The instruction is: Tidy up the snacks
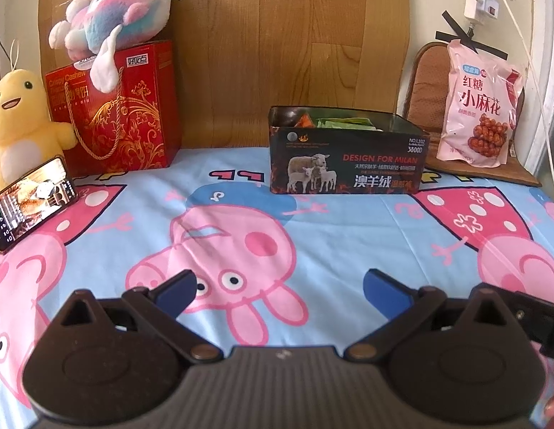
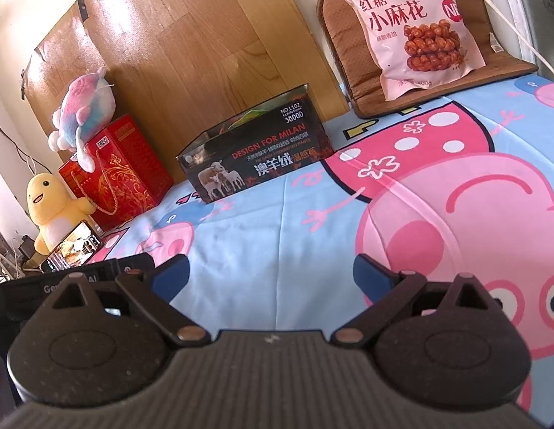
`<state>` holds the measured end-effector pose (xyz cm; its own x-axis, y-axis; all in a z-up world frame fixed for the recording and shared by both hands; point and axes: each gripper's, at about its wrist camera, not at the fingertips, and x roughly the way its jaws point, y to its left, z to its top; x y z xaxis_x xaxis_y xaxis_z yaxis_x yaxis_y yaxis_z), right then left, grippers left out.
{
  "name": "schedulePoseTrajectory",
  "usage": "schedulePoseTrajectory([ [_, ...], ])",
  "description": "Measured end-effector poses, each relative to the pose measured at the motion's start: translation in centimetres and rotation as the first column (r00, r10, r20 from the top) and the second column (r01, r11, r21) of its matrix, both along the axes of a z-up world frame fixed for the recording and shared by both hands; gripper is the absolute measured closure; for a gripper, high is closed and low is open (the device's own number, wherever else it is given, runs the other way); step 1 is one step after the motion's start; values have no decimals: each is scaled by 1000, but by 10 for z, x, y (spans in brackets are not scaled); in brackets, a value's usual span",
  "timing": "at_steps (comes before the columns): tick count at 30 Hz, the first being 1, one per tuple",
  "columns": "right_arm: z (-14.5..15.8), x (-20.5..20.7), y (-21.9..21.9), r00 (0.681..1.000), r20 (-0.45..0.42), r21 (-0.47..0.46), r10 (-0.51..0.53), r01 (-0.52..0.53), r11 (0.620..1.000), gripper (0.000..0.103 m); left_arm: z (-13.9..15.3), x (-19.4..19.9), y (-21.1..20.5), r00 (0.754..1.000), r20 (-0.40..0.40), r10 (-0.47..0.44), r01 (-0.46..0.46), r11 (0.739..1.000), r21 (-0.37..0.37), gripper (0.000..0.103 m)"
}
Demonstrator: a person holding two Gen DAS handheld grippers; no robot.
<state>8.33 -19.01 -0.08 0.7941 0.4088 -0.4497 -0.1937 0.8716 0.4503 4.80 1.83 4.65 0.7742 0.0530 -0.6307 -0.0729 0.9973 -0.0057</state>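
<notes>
A dark open box [image 1: 348, 164] printed with sheep stands at the far middle of the cartoon-pig cloth [image 1: 312, 236]; green and orange packets show inside it. The same box [image 2: 255, 157] appears at an angle in the right wrist view. A pink snack bag [image 1: 480, 107] [image 2: 416, 25] leans upright on a brown cushion at the far right. My left gripper [image 1: 278, 289] hovers open over the cloth, well short of the box, nothing between its blue pads. My right gripper [image 2: 270, 271] is also open and holds nothing, to the right of the left one.
A red gift bag [image 1: 119, 114] [image 2: 116, 178] stands at the far left with a pink-blue plush [image 1: 116, 18] on top. A yellow plush [image 1: 19, 121] and a propped phone [image 1: 30, 200] sit beside it. A wooden board [image 1: 277, 35] backs the table; cables [image 1: 520, 35] hang at the right.
</notes>
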Motion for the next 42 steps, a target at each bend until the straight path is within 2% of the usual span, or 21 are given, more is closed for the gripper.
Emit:
schedulePoseTrajectory([
  [17, -2, 2, -1, 1000, -8, 1, 3, -3, 1000, 3, -4, 2, 5, 1000, -28, 14, -14, 1000, -14, 0],
  [26, -3, 1, 0, 1000, -9, 0, 4, -4, 1000, 3, -5, 3, 6, 999, -41, 22, -22, 1000, 0, 0],
  [30, -3, 1, 0, 1000, -8, 0, 4, -4, 1000, 3, -4, 3, 4, 999, -39, 27, -26, 999, 31, 0],
  [34, -4, 0, 0, 1000, -9, 1, 7, -7, 1000, 3, -2, 0, 2, 999, -19, 40, -39, 996, 75, 0],
  [42, -3, -1, -1, 1000, -10, 3, 6, -6, 1000, 3, 11, -11, 0, 992, 102, 77, -93, 983, 157, 0],
])
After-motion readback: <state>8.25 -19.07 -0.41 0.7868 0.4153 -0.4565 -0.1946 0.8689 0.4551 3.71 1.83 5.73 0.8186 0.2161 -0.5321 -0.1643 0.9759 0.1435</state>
